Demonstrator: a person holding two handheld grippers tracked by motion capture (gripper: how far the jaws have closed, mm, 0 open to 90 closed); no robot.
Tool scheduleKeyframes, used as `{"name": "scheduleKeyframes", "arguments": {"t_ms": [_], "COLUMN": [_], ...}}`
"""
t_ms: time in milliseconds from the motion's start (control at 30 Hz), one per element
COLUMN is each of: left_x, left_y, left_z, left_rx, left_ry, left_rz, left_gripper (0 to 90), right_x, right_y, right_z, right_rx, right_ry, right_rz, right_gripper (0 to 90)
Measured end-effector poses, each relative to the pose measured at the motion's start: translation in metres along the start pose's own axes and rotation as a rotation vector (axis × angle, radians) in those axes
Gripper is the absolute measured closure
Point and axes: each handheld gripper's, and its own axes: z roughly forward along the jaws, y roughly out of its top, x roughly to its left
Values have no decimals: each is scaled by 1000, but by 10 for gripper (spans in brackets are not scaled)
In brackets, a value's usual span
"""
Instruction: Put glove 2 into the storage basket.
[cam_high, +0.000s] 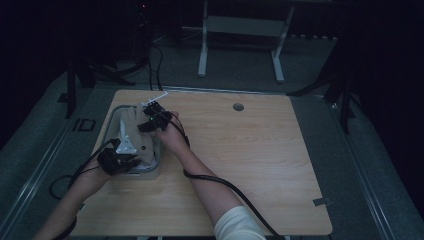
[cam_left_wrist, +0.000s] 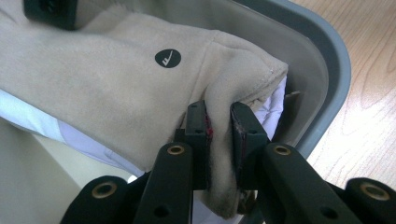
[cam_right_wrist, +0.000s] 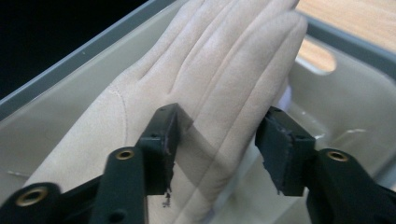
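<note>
Left tongs (cam_left_wrist: 218, 122) pinch glove (cam_left_wrist: 107, 88) cuff.

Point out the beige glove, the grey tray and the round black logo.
Beige glove (cam_right_wrist: 219, 70), right gripper view, on its fingers.
Grey tray (cam_left_wrist: 338, 70), left gripper view, on its rim.
Round black logo (cam_left_wrist: 167, 58), left gripper view, its centre, on the glove.

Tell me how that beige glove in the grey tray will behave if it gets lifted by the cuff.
The glove will probably sag and drape: its cuff already bunches where the left gripper pinches it. It looks light, being thin soft fabric. The suede-like nap should grip rather than slip. The right gripper is open over its fingers.
</note>
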Motion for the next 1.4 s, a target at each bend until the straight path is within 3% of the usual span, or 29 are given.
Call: {"name": "scheduleKeyframes", "arguments": {"t_ms": [167, 300, 367, 433, 467, 533, 733, 900, 1000, 1200, 1400], "left_x": [1, 3, 4, 5, 7, 6, -1, -8, -18, -33, -52], "left_y": [0, 3, 4, 4, 4, 5, 11, 21, 28, 37, 46], "left_z": [-3, -10, -14, -17, -18, -18, -20, -19, -16, -10, 1], "left_rx": [-8, -55, -93, -122, -132, -144, -215, -280, -303, -328, -342], "left_ry": [-1, -7, 23, 4, -21, -54, -30, -76, -99, -143, -189], "left_rz": [-16, -89, -131, -158, -182, -178, -182, -187, -164, -151, -108], "left_gripper": [716, 483, 355, 213, 177, 132, 115, 116, 119, 122, 129], "right_x": [-5, -7, -6, -4, -4, -3, -5, -4, -6, -12, -20], "right_y": [1, 0, -3, -10, -12, -18, -28, -40, -48, -65, -92], "right_z": [-14, -27, -34, -40, -42, -48, -68, -79, -85, -92, -104], "right_rx": [-33, -50, -64, -76, -66, -67, -90, -80, -79, -51, -42], "right_ry": [-5, 4, 12, 30, 21, 5, 18, 19, 18, 20, 19], "right_rz": [-1, -2, -3, -33, -50, -97, -104, -146, -165, -182, -180], "right_gripper": [374, 277, 206, 164, 163, 148, 153, 152, 153, 152, 150]}}
